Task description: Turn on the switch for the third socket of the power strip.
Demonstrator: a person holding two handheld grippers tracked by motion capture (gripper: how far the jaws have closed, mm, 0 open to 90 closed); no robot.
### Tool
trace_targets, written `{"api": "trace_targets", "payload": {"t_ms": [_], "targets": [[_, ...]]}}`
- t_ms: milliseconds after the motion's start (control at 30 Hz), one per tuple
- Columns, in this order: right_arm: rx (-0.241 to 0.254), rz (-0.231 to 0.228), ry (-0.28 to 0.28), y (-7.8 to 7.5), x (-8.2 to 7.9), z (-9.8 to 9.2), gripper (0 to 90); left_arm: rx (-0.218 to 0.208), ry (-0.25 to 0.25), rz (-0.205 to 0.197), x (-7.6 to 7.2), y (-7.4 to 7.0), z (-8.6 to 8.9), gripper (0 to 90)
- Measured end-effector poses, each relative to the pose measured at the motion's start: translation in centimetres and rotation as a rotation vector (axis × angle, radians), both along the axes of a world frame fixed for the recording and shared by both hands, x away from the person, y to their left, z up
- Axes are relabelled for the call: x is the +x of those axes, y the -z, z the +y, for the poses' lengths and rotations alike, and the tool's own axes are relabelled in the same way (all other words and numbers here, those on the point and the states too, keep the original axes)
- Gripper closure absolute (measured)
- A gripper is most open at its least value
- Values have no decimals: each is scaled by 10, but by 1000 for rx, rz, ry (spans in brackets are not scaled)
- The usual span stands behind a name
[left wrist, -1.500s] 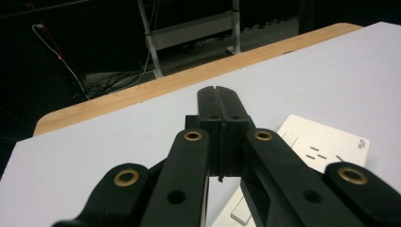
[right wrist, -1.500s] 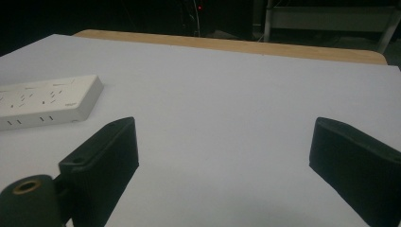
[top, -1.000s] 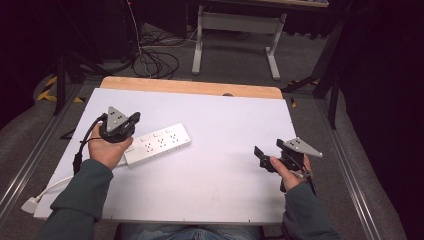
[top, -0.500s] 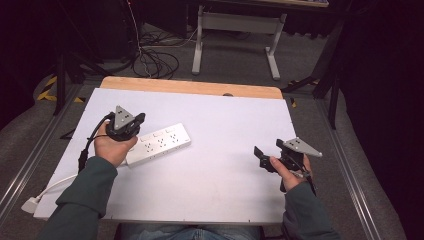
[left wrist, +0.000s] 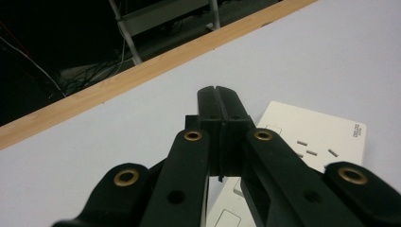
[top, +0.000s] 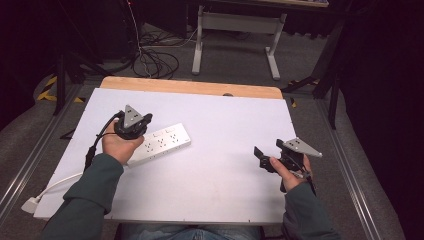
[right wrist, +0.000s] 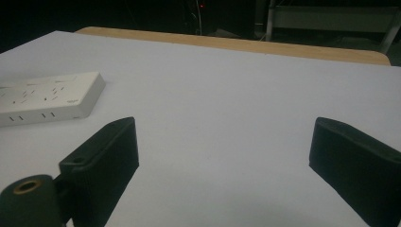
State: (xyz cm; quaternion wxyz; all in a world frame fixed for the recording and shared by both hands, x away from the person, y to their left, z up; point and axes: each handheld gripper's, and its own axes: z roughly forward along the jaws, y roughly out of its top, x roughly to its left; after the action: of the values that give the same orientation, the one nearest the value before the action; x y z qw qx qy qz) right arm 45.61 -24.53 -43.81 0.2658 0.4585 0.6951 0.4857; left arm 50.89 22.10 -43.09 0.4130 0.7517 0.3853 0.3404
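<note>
We see the left gripper (top: 142, 119) sliding along from the power strip's (top: 165, 142) left end toward the far edge of the table (top: 225, 125), the left hand (top: 121, 145) moving with it. Over this last second it has come to hover above the strip's near-left portion, and in the left gripper view its jaws are pressed together over the white casing (left wrist: 312, 137).

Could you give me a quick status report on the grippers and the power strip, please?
Left gripper shut, empty, over power strip. Right gripper open, empty. Strip flat on table, nothing in the way.
</note>
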Motion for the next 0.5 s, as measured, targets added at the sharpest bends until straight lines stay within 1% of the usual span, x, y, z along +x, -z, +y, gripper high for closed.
{"api": "trace_targets", "payload": {"t_ms": [133, 267, 367, 500], "targets": [[-3, -1, -2, 0, 0, 0, 95, 2, 10, 7, 2, 2, -3, 899], [-4, -4, -3, 0, -1, 0, 95, 14, 20, 16, 5, 4, -7, 899], [-3, -3, -5, 0, -1, 1, 95, 26, 36, 26, 7, 6, -12, 899], [-1, -2, -2, 0, -1, 1, 95, 29, 45, 40, 11, 10, -18, 900]]}}
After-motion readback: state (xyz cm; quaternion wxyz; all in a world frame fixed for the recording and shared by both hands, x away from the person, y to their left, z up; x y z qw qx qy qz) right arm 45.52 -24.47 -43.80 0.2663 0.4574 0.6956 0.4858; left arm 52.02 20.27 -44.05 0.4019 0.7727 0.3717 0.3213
